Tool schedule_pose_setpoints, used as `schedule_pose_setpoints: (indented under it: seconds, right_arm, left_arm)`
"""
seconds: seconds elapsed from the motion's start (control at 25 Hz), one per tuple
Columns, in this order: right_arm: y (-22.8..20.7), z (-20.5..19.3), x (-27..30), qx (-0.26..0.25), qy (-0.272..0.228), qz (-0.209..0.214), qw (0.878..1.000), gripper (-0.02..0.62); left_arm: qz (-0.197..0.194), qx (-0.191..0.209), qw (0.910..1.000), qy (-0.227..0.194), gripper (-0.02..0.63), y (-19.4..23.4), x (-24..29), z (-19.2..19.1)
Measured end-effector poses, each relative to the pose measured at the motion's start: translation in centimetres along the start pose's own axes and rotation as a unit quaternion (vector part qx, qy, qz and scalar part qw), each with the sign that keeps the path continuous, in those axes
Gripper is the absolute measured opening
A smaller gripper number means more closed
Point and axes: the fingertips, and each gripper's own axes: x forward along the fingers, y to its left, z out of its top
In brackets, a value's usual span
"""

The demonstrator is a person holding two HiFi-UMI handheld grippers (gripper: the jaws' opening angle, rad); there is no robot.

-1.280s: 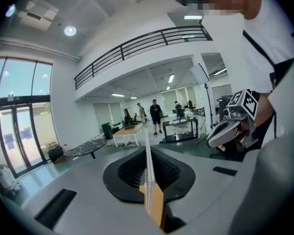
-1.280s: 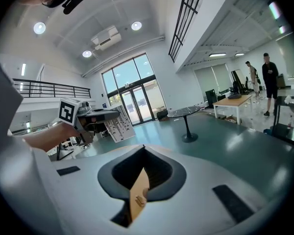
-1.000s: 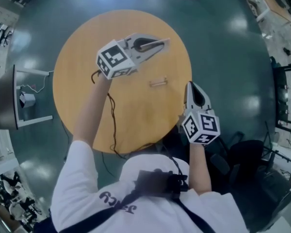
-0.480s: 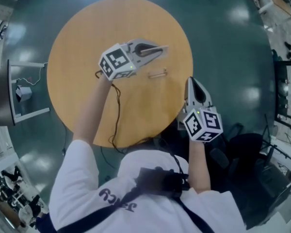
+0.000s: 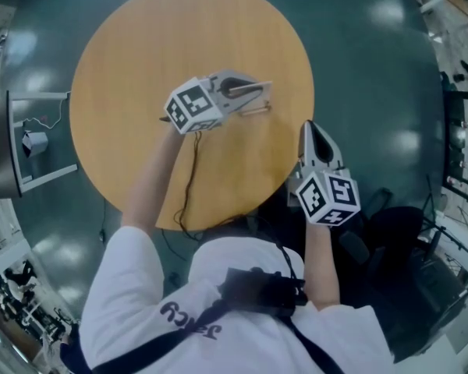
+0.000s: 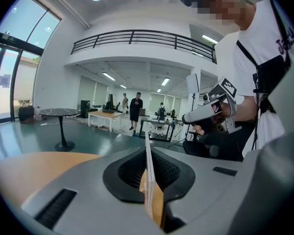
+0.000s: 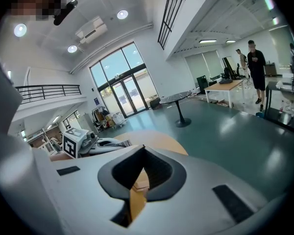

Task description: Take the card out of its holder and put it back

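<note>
Two tools are in play over the round wooden table (image 5: 140, 45), one in each of the person's hands. The left tool (image 5: 264, 92) hangs over the table's 3 o'clock side, marker cube toward the person, tip pointing out to 3 o'clock. Its own view settles the grip: the jaws are clamped on the card (image 6: 147, 165), a thin white sheet seen edge-on, standing upright between the dark pads and poking out past the tips. So the card is out of its holder and up in the left tool (from the head view it's too thin to pick out).

Now the holder (image 5: 255, 109): a small pale wooden strip lying flat on the table, just at the 6 o'clock side of the left tool's tip. Whether tool and holder touch can't be told from above.

The right tool (image 5: 312, 132) sits at the table's rim near 4 o'clock, tip pointing to 12 o'clock, cube out over the dark green floor (image 5: 374, 76). Its view shows the jaws drawn together with nothing pinched between them, only tabletop showing through the gap below the pads.

One dark cable (image 5: 189, 185) trails from the left tool across the table toward its 6 o'clock edge.
</note>
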Motion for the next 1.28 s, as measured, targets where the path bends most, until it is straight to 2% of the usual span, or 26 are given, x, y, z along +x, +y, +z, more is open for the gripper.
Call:
schedule_pose_setpoints:
  seconds: [0.52, 1.12, 1.28]
  right_arm:
    - [-0.8, -1.4, 0.0, -0.005, 0.017, -0.010, 1.000, 0.020]
    - [-1.5, -1.9, -0.1, -0.003, 0.023, -0.010, 1.000, 0.020]
    - [-1.4, -1.9, -0.1, -0.002, 0.026, -0.010, 1.000, 0.020]
  left_arm:
    - [0.007, -0.011, 0.9999, 0.009, 0.025, -0.4, 1.2, -3.1]
    - [0.014, -0.009, 0.9998, 0.012, 0.025, -0.6, 1.5, -3.6]
    - [0.020, -0.010, 0.9998, -0.002, 0.025, -0.6, 1.7, -2.8]
